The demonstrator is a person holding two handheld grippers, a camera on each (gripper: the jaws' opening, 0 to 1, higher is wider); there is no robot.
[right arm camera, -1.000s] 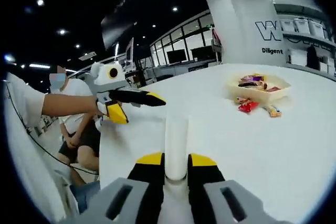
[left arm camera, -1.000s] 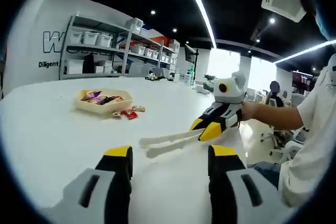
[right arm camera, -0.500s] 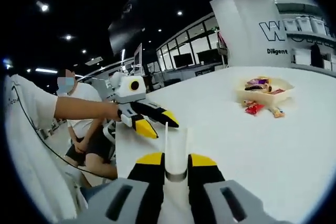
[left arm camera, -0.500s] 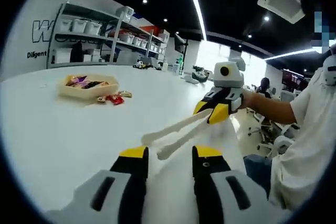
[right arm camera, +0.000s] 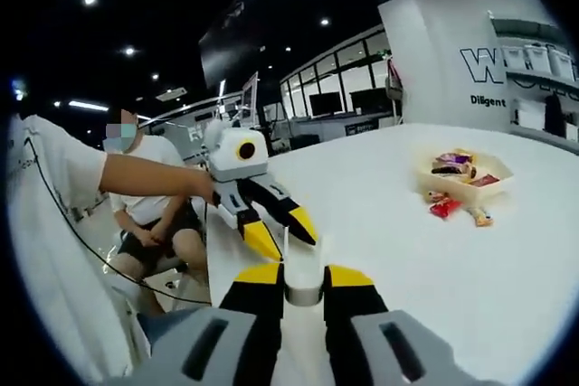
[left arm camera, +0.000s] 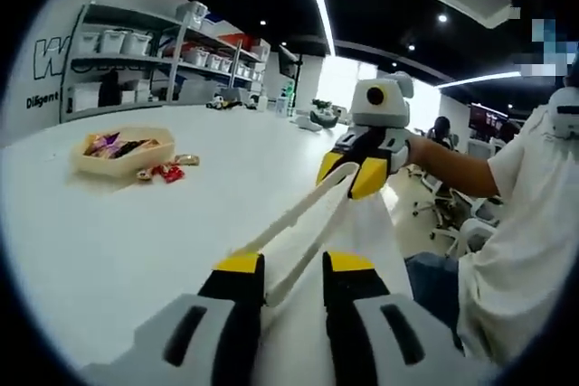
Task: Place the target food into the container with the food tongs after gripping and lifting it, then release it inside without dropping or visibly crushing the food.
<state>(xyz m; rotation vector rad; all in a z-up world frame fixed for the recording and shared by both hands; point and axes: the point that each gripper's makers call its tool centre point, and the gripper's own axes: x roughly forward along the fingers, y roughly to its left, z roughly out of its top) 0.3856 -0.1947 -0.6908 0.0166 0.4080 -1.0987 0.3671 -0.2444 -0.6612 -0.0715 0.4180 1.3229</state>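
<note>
In the left gripper view, the left hand-held gripper [left arm camera: 294,270] has its 2 jaws spread a little, and the tips of the white food tongs [left arm camera: 303,223] lie in the gap between them; whether the jaws touch the tongs I cannot tell. The right hand-held gripper [left arm camera: 351,169] pinches the handle end of the tongs, above the near edge of the white desk [left arm camera: 109,241]. Toward the far left part of the desk sits a shallow beige tray [left arm camera: 113,153] of wrapped snacks, with loose wrapped snacks [left arm camera: 165,170] just beside it on the desk.

In the right gripper view, the right hand-held gripper [right arm camera: 304,276] is pressed on the tongs' [right arm camera: 303,268] handle, and the left hand-held gripper [right arm camera: 282,230] has its jaws apart just beyond. The tray [right arm camera: 466,178] stands well apart, to the right.
</note>
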